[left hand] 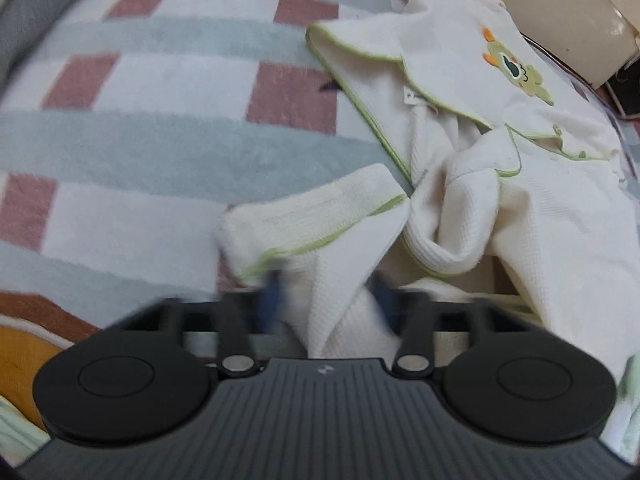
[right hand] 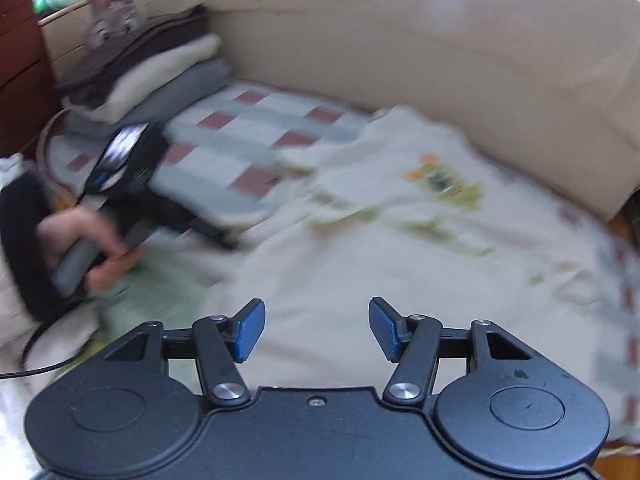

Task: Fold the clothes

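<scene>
Checked blanket [left hand: 160, 80] on bed: cream garment [left hand: 460, 92] w/ green trim, crumpled; left tongs [left hand: 328, 300] pinch its fabric, right tongs [right hand: 316, 328] released.

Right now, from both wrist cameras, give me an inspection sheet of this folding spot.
Surface: checked blanket, pink, grey and white.
Job's things: white garment, green trim, crumpled, cartoon patch up.
Clutter: stacked folded fabrics; plush toy.
Grippers: left gripper pinching a garment fold; right gripper open, nothing between its pads.
Cables: black cable below the left hand.
Surroundings: cream cushion, wooden drawers.
</scene>
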